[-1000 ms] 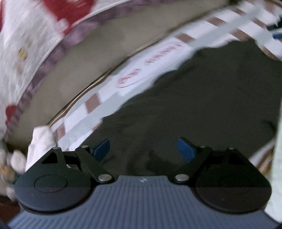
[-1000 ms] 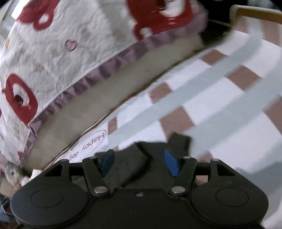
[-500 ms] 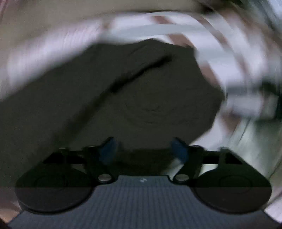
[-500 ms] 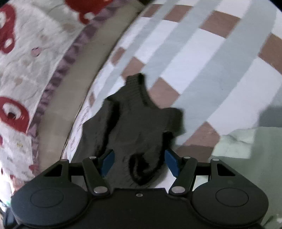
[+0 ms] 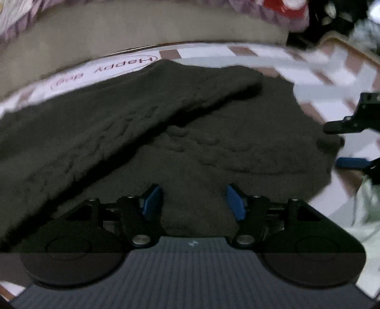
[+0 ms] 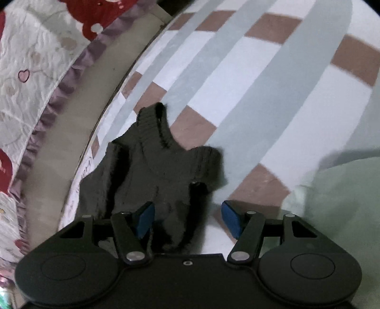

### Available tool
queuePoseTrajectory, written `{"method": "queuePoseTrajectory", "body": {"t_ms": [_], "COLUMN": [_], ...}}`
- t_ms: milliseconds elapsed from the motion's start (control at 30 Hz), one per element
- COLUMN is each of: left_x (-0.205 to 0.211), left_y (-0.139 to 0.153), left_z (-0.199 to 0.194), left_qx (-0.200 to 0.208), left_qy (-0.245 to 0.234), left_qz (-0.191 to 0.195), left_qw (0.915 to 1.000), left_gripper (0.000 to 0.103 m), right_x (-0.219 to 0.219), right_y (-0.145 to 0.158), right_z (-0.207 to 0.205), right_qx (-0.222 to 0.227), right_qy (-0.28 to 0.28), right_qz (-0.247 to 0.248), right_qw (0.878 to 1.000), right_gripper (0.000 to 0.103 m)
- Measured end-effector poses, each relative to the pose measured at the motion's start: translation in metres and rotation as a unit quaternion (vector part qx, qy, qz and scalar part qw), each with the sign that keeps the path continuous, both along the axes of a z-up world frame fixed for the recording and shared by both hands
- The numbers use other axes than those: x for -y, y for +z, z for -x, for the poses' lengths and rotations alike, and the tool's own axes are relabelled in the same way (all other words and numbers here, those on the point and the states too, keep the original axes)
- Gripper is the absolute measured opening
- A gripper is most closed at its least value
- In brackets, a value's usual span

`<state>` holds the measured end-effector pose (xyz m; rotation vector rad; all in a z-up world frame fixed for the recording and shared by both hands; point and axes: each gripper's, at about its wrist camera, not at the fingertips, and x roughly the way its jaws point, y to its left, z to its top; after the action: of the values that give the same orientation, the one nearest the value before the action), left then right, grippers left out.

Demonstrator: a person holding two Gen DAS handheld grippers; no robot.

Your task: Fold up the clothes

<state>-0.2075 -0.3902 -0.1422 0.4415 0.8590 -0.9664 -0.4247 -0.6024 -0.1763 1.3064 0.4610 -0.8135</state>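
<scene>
A dark knit sweater [image 5: 213, 142] lies on the checked mat [image 5: 315, 95] and fills the left wrist view, with one part folded across it at the left. My left gripper [image 5: 194, 202] hovers low over its near edge, open, nothing pinched. In the right wrist view the sweater [image 6: 161, 171] shows its ribbed collar [image 6: 154, 128] pointing away. My right gripper [image 6: 187, 218] stands open at that end, with the sweater's near edge between its blue pads [image 6: 144, 218]. The right gripper [image 5: 337, 145] also shows at the right edge of the left wrist view, by the sweater's side.
A quilt [image 6: 35, 71] with red figures and a purple frill hangs over a beige mattress side [image 5: 142, 31] behind the mat. A pale green garment [image 6: 344, 190] lies to the right of the sweater. Dark clutter [image 5: 344, 19] sits beyond the mat's far corner.
Both views swung from the quilt and mat edge onto the sweater. The left gripper now faces it squarely with a fold laid across; the right gripper has come to the collar end. Both stayed open.
</scene>
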Motion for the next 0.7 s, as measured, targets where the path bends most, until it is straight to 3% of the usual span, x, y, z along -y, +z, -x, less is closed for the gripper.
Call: {"method": "queuePoseTrajectory", "body": {"t_ms": [133, 200, 233, 267, 367, 467, 533, 567, 667, 700], "left_x": [0.003, 0.001, 0.001, 0.002, -0.003, -0.005, -0.013, -0.022, -0.052, -0.059], "left_y": [0.0, 0.001, 0.0, 0.0, 0.002, 0.005, 0.01, 0.017, 0.029, 0.028], "left_z": [-0.004, -0.007, -0.009, -0.011, -0.013, -0.018, -0.024, -0.032, -0.07, -0.081], "left_qx": [-0.01, -0.019, -0.023, -0.027, -0.036, -0.052, -0.074, -0.088, -0.125, -0.125], "left_qy": [-0.004, -0.001, -0.001, -0.001, -0.003, 0.009, 0.007, 0.006, 0.065, 0.083], "left_qz": [0.0, 0.005, 0.007, 0.009, 0.007, 0.001, 0.018, 0.049, 0.105, 0.097], "left_qw": [0.9999, 0.9998, 0.9997, 0.9996, 0.9993, 0.9986, 0.9971, 0.9948, 0.9845, 0.9839], "left_gripper": [0.062, 0.062, 0.062, 0.062, 0.062, 0.062, 0.058, 0.058, 0.058, 0.058], "right_x": [0.01, 0.01, 0.01, 0.011, 0.011, 0.009, 0.006, 0.004, -0.012, -0.021], "right_y": [-0.002, -0.001, -0.001, -0.001, 0.001, 0.016, 0.029, 0.036, 0.064, 0.069], "right_z": [-0.014, -0.023, -0.028, -0.032, -0.045, -0.044, -0.046, -0.049, -0.08, -0.096], "right_qx": [0.015, 0.01, 0.008, 0.006, 0.0, 0.037, 0.079, 0.098, 0.129, 0.138], "right_qy": [-0.008, 0.011, 0.021, 0.03, 0.058, 0.06, 0.063, 0.069, 0.146, 0.183], "right_qz": [0.046, 0.061, 0.069, 0.077, 0.1, 0.122, 0.137, 0.146, 0.192, 0.203], "right_qw": [0.999, 0.998, 0.997, 0.997, 0.993, 0.99, 0.985, 0.982, 0.962, 0.952], "right_gripper": [0.067, 0.059, 0.034, 0.021, 0.021, 0.02, 0.019, 0.019, 0.019, 0.019]}}
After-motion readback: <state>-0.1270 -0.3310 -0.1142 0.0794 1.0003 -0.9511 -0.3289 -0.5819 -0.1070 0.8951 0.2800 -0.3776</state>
